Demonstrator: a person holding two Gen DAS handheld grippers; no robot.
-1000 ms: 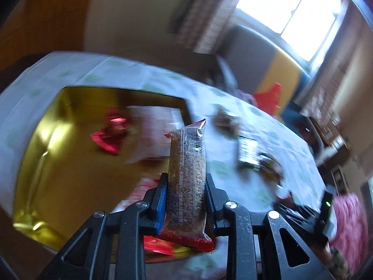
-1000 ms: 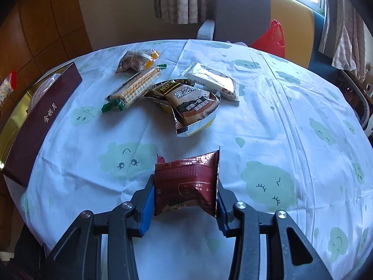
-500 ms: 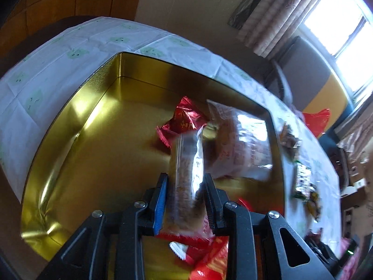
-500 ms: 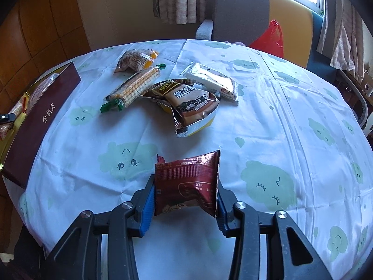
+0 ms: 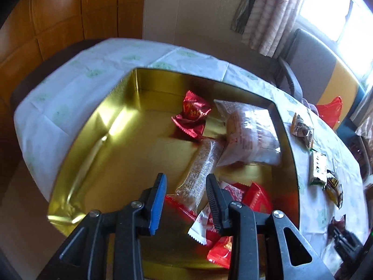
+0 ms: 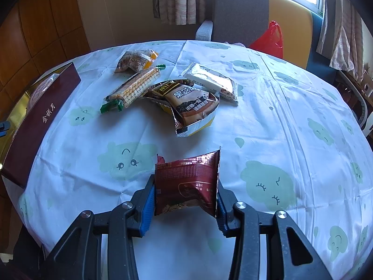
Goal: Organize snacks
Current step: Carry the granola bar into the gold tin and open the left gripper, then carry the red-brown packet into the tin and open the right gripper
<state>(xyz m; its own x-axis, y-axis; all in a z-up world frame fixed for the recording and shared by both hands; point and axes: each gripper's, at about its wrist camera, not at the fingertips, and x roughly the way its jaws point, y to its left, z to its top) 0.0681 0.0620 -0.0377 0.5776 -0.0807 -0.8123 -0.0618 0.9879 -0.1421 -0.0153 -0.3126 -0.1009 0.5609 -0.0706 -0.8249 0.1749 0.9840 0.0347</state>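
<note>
A clear-wrapped grain bar (image 5: pixel 201 165) lies slanted on the floor of the gold tin (image 5: pixel 93 144). Its near end rests between the fingers of my left gripper (image 5: pixel 185 178), which hangs over the tin. That gripper's jaws are opening, and the blue pad (image 5: pixel 158 198) stands clear of the bar. My right gripper (image 6: pixel 185 186) is shut on a dark red snack packet (image 6: pixel 186 184), held just above the cloud-print tablecloth (image 6: pixel 268 121). The tin's maroon side (image 6: pixel 39 121) shows at the left of the right wrist view.
Inside the tin lie a red packet (image 5: pixel 192 116), a clear bag (image 5: pixel 249 135) and red-and-white packets (image 5: pixel 244 200). On the cloth lie a wafer roll pack (image 6: pixel 135 88), a brown packet (image 6: pixel 191 102), a white packet (image 6: pixel 209 81) and an orange one (image 6: pixel 137 60). A chair (image 6: pixel 244 11) with a red bag (image 6: pixel 268 39) stands behind.
My left gripper swung over the tin and tipped down. Its jaws parted and the grain bar dropped from upright to lying in the tin. The right gripper kept still.
</note>
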